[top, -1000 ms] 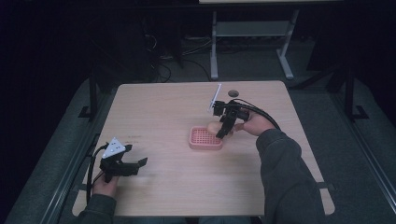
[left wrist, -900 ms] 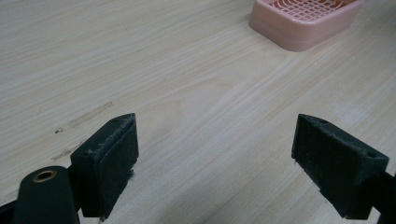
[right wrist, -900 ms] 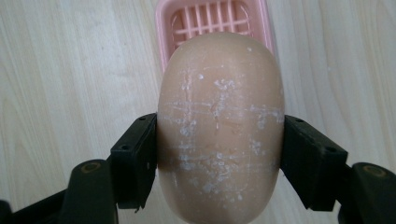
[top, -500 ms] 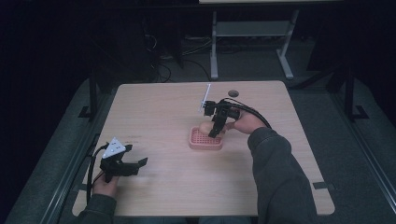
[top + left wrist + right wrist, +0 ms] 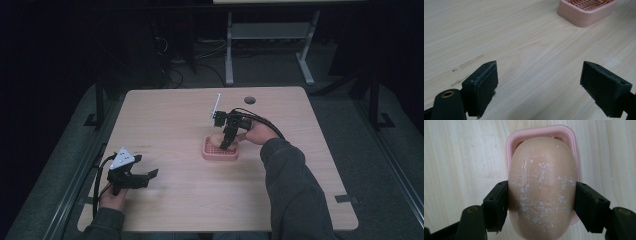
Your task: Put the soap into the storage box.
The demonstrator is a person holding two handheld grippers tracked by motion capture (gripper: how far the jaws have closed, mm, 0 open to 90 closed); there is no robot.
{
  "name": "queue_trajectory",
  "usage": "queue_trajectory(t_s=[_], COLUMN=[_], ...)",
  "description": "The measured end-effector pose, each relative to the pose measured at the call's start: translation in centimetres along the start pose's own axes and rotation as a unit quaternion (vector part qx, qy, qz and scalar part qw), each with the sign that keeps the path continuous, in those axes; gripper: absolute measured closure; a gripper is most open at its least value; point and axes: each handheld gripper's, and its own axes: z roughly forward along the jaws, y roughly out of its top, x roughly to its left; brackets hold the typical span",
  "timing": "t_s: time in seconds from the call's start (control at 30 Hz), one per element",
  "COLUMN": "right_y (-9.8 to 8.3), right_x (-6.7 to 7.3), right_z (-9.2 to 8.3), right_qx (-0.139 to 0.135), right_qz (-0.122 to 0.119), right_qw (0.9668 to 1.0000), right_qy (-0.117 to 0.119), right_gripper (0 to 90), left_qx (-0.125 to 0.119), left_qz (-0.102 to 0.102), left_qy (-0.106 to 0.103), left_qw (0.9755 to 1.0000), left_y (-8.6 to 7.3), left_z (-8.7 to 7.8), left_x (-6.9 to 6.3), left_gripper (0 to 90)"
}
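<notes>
My right gripper (image 5: 541, 202) has the bar of soap (image 5: 542, 187) pinched between its two jaws, one pad pressed to each long side, and I'm holding it right over the pink soap dish (image 5: 510, 142), whose rim peeks out around the far end of the bar. From the high view the right gripper (image 5: 227, 142) points down at the dish (image 5: 220, 151) near the middle of the table (image 5: 175, 125). My left gripper (image 5: 131, 176) rests near the table's front left corner, jaws spread wide with nothing between them, well apart from the dish (image 5: 586, 12).
</notes>
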Motion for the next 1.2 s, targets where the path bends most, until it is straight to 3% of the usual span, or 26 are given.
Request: queue_trajectory(t_s=[1.2], right_y=[0.4], right_x=[-0.3], right_z=[2.1], right_qx=[0.013], right_qz=[0.001], right_qw=[0.9999], right_qy=[0.008], right_gripper=[31.5], left_qx=[-0.001], left_qz=[0.0], left_qy=[0.0], left_qw=[1.0], left_y=[0.0], left_z=[-0.1], left_x=[0.1], left_gripper=[14.3])
